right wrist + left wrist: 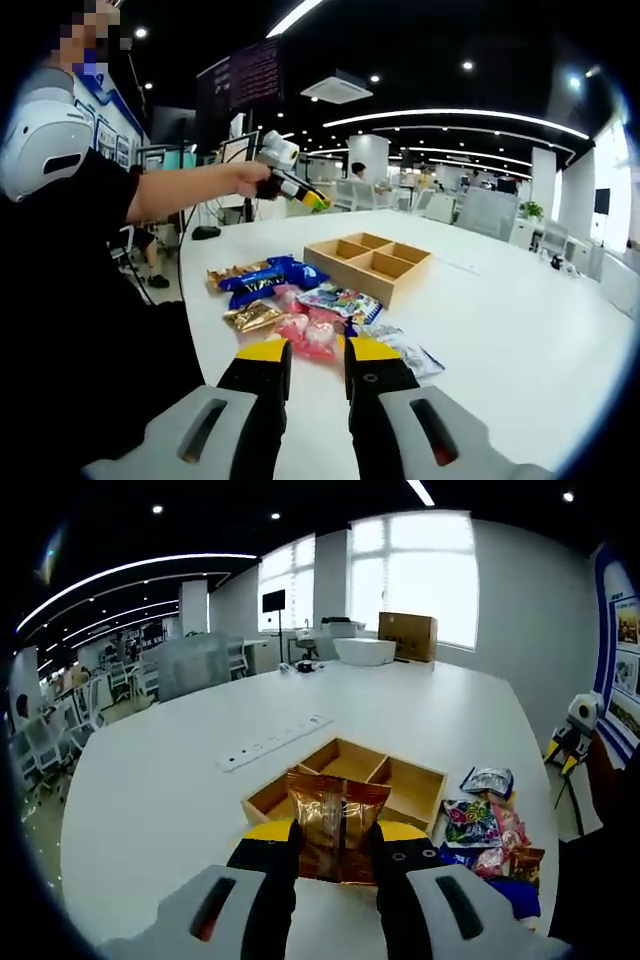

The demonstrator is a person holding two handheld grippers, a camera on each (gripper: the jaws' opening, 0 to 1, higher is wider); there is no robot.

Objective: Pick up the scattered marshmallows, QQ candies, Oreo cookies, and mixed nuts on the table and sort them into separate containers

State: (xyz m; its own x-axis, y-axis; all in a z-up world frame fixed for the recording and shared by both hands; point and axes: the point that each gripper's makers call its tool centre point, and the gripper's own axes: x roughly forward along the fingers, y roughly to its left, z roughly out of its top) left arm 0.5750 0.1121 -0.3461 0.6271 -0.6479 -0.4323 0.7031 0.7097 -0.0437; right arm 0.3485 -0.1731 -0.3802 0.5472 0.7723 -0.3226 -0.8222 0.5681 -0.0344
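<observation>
The left hand-held gripper (338, 852) is closed on a shiny brown packet (336, 825), probably the mixed nuts, pinched by its lower part so that the top stands free above the jaws. It hangs in the air on the near side of the wooden tray (412, 803), whose four open compartments look bare from here. In the right gripper view the same gripper (318, 201) is seen held high by the person's hand (248, 178), up and to the far left of the tray (385, 284). The right hand-held gripper (306, 352) has its jaws a narrow gap apart with nothing between them, and sits low over the worktop (520, 330) just short of the pile (300, 305) of packets, with a pink packet (308, 335) straight ahead. That pile lies beside the tray's near left side: blue, gold, pink and patterned bags, overlapping. The main risk I see is the packet slipping, since slick foil held by one edge can slide or swing when carried. Released from this height it could bounce off a divider into the wrong compartment or onto the worktop. For the right gripper, the overlapped bags could mean two lift together, or a neighbour gets dragged off the edge.
</observation>
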